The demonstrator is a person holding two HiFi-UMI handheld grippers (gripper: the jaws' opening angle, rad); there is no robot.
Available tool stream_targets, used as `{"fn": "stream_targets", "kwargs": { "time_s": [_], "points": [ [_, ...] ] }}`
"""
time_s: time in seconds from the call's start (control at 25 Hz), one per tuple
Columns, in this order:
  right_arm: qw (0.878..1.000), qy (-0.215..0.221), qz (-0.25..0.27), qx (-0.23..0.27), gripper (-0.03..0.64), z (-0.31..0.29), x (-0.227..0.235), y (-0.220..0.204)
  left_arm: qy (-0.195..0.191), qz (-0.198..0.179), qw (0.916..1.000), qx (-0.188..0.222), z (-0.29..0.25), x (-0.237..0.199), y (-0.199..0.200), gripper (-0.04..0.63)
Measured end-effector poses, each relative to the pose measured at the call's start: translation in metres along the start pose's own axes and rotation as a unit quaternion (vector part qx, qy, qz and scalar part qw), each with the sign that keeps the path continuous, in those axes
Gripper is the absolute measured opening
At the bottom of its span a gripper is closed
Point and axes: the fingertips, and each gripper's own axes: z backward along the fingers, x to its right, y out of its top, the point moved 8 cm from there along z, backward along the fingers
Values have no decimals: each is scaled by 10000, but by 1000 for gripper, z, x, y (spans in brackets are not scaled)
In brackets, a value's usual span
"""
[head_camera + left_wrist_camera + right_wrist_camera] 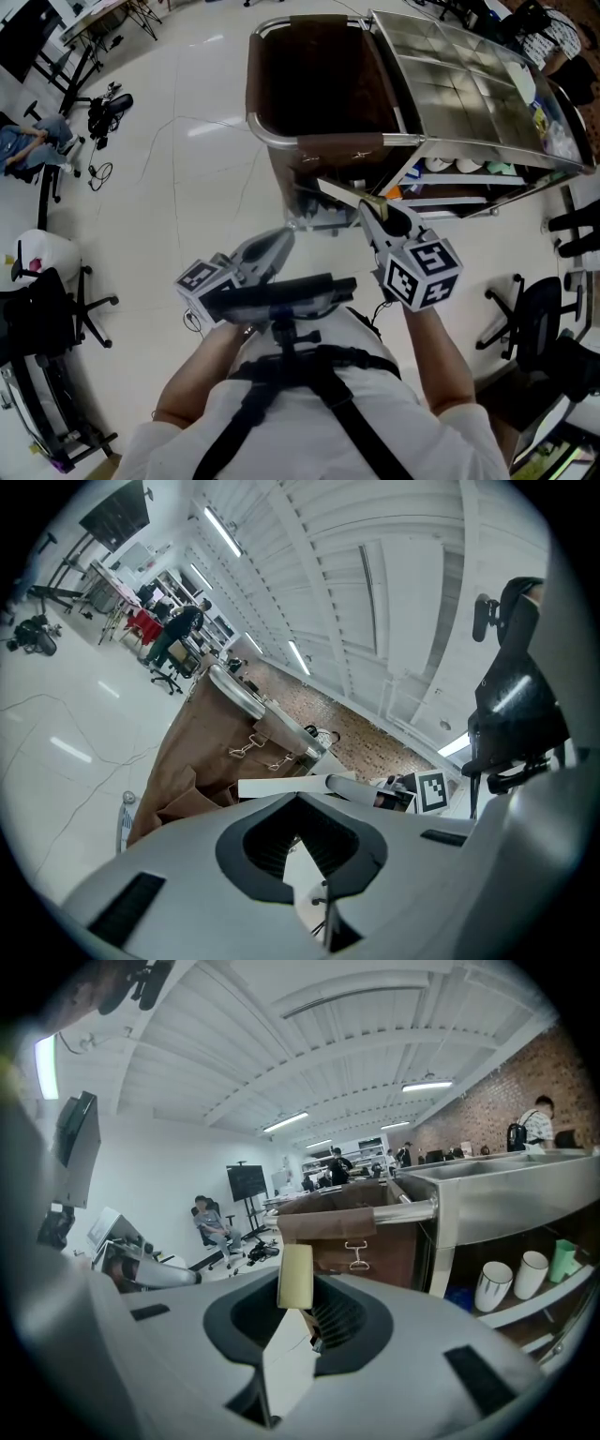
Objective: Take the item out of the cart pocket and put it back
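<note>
In the head view, the cart (469,89) fills the upper right of the frame, and its brown bag (314,80) hangs open at upper centre. The left gripper (284,237) sits at centre left and the right gripper (373,206) at centre right. Both point up toward the cart's near end, just short of it.

In the left gripper view, the left gripper (298,797) has its jaws closed together with nothing between them. The brown bag (202,747) stands at centre left. The right gripper's marker cube (431,791) shows at centre right.

In the right gripper view, the right gripper (301,1310) is clamped on a flat pale yellow item (296,1275), held upright at centre frame, outside and in front of the brown bag (347,1237). White cups (511,1281) stand on a cart shelf at lower right.
</note>
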Motion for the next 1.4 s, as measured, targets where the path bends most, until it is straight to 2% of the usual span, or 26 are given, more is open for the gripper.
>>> {"fn": "stream_targets", "kwargs": {
  "time_s": [0.36,0.52,1.4],
  "points": [
    [9999,13,38,-123,77,-14,-2,-7,2,-35,10000,-48,8,0,-4,-8],
    [9998,28,66,-187,75,-22,-1,-9,72,54,9999,87,7,3,-2,-8],
    [9971,93,285,-699,75,-82,9,-23,259,61,9995,195,7,-8,6,-8]
  ]
}}
